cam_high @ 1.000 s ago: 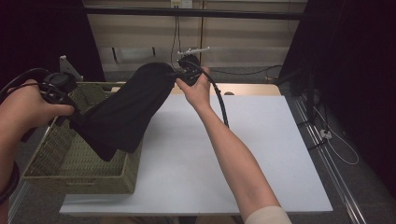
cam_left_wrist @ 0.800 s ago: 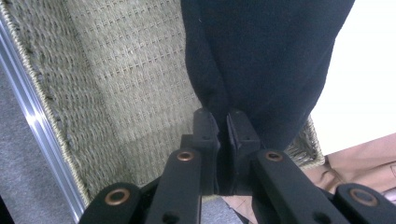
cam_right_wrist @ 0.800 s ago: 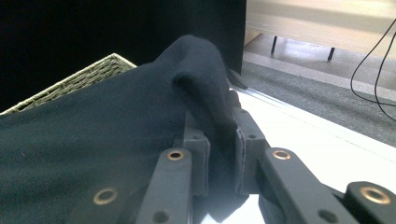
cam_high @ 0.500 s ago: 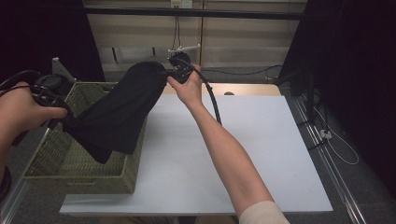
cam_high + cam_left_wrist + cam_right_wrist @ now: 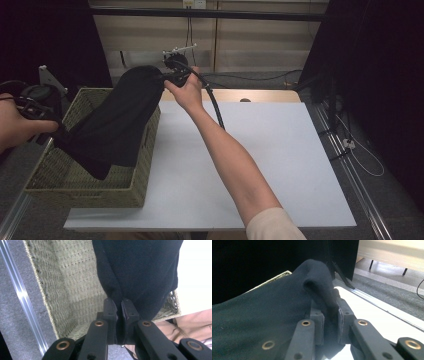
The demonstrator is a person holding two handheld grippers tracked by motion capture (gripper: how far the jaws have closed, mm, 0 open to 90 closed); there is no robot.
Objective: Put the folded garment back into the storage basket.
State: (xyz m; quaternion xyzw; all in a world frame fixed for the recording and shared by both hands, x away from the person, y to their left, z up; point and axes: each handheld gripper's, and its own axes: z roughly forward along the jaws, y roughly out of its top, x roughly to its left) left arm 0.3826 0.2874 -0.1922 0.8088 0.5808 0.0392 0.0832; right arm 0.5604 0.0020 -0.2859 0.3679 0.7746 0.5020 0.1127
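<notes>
A black cloth hangs stretched between my two grippers, draped over the woven basket at the table's left. My left gripper is shut on the cloth's lower left end, over the basket's left rim. In the left gripper view the jaws pinch a fold of the black cloth at my left gripper, with the basket beneath. My right gripper is shut on the cloth's upper end, above the basket's far right corner. The right gripper view shows the black cloth bunched between the pads of my right gripper.
The white table top lies to the right of the basket. A metal rail runs along the basket's outer side. Cables trail on the floor at the right, and dark curtains stand left and right.
Both grippers have carried the cloth leftward, and it now hangs more fully over the basket. The right hand has shifted from above the table's far edge to over the basket's far corner.
</notes>
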